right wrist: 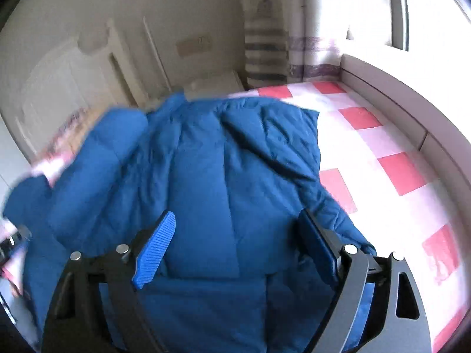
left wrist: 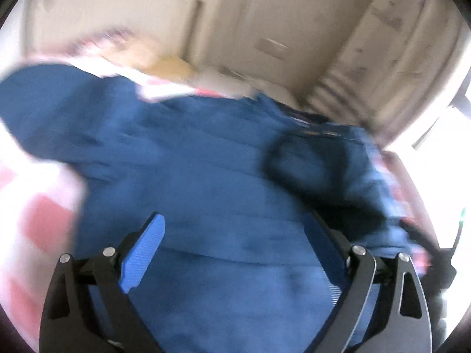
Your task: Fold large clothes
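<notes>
Blue jacket point(right wrist: 206, 161) lengthwise (collar farthest)

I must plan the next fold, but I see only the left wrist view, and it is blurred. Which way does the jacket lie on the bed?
Observer: The jacket lies spread on the checked bed, with its collar end toward the far wall.
Operator: Is there free bed on one side?
Observer: Yes, bare pink-and-white sheet shows to the right of the jacket, up to a low ledge.
Operator: Does the right gripper hold cloth?
Observer: No. The right gripper is open above the jacket; its fingers pinch nothing.
</notes>
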Demonstrator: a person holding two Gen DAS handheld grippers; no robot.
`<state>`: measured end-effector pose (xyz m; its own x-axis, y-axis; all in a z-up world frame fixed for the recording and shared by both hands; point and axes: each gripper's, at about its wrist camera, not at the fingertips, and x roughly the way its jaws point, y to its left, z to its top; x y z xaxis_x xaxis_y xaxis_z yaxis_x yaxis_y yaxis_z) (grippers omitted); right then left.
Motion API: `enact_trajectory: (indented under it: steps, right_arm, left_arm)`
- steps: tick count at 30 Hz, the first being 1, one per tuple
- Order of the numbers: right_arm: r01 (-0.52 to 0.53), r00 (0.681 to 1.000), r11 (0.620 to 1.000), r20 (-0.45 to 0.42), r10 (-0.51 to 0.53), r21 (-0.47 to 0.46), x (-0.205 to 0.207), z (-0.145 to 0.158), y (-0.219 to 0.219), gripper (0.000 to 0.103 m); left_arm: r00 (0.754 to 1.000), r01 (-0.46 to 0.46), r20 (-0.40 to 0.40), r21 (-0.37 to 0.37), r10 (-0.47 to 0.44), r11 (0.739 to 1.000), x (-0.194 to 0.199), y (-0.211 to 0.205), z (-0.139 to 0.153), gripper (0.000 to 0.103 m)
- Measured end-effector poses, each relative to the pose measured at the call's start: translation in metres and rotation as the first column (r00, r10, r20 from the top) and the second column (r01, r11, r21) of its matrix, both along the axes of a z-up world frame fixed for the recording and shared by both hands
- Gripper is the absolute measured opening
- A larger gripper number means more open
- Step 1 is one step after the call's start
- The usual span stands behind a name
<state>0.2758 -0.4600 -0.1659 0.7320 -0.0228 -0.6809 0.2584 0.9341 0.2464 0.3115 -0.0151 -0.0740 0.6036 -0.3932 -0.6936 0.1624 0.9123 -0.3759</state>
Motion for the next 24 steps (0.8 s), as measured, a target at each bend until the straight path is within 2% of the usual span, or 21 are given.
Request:
enact_trajectory:
  steps: [1,2,3,5,8,11,12,13,14,15,16,17,19,20,22,24]
  right_arm:
    - [0.001,1.0,1.0,0.001,-0.001,-0.009,-0.002,0.0,-0.001,0.083]
    - [0.0,1.0,1.0,0.005,0.0,-0.027,-0.002,0.001,-0.001,0.083]
    - [-0.007,1.0,0.999,0.008,0.007,-0.038,-0.001,0.002,0.001,0.083]
    - [-0.014,1.0,0.999,0.012,0.014,-0.038,-0.004,0.003,0.002,0.083]
    - [-0.015,1.0,1.0,0.026,0.016,-0.016,0.0,0.006,0.016,0.083]
    - [-0.014,0.999,1.0,0.036,0.014,-0.001,-0.009,0.008,0.023,0.083]
    - [-0.014,0.999,1.0,0.034,0.014,-0.003,-0.007,0.008,0.022,0.083]
    - [-0.013,0.999,1.0,0.035,0.014,-0.005,-0.011,0.009,0.025,0.083]
    - [-0.013,0.999,1.0,0.035,0.013,-0.007,-0.011,0.009,0.026,0.083]
    - [-0.013,0.999,1.0,0.036,0.013,-0.004,-0.01,0.009,0.025,0.083]
    - [-0.014,0.999,1.0,0.037,0.014,0.0,-0.011,0.009,0.024,0.083]
    - [-0.015,0.999,1.0,0.041,0.014,0.006,-0.012,0.009,0.024,0.083]
    - [-0.017,0.999,1.0,0.049,0.016,0.018,-0.012,0.009,0.022,0.083]
    - [-0.018,0.998,1.0,0.052,0.017,0.023,-0.012,0.009,0.022,0.084]
    - [-0.02,0.998,0.999,0.058,0.018,0.033,-0.012,0.008,0.02,0.084]
    - [-0.019,0.998,0.999,0.062,0.017,0.034,-0.012,0.009,0.02,0.084]
  left_arm:
    - [0.999,0.036,-0.037,-0.078,-0.039,0.996,0.005,-0.005,0.0,0.095]
    - [0.992,0.069,-0.094,-0.187,-0.088,0.98,0.016,-0.014,-0.002,0.096]
    - [0.985,0.075,-0.133,-0.237,-0.109,0.968,0.025,-0.02,-0.005,0.096]
    - [0.973,0.069,-0.189,-0.3,-0.13,0.951,0.043,-0.036,-0.014,0.096]
    - [0.964,0.022,-0.245,-0.325,-0.107,0.946,0.071,-0.057,-0.029,0.094]
    - [0.959,-0.074,-0.28,-0.39,-0.041,0.918,0.093,-0.065,-0.044,0.091]
    - [0.96,-0.096,-0.279,-0.404,-0.023,0.91,0.099,-0.065,-0.046,0.086]
    - [0.956,-0.123,-0.293,-0.409,-0.003,0.904,0.104,-0.065,-0.047,0.071]
    - [0.953,-0.142,-0.304,-0.405,0.013,0.903,0.106,-0.063,-0.048,0.038]
    - [0.951,-0.149,-0.309,-0.403,0.019,0.903,0.107,-0.061,-0.049,0.024]
    - [0.957,-0.138,-0.289,-0.42,0.012,0.897,0.105,-0.057,-0.046,0.015]
    - [0.966,-0.133,-0.256,-0.411,0.025,0.902,0.099,-0.053,-0.039,0.012]
    - [0.989,-0.115,-0.126,-0.315,0.079,0.942,0.079,-0.045,-0.012,0.01]
    - [0.994,-0.106,-0.022,-0.245,0.104,0.964,0.064,-0.041,0.007,0.01]
    - [0.977,-0.103,0.173,-0.124,0.124,0.987,0.028,-0.034,0.041,0.01]
    - [0.942,-0.143,0.301,-0.048,0.151,0.988,0.0,-0.023,0.06,0.01]
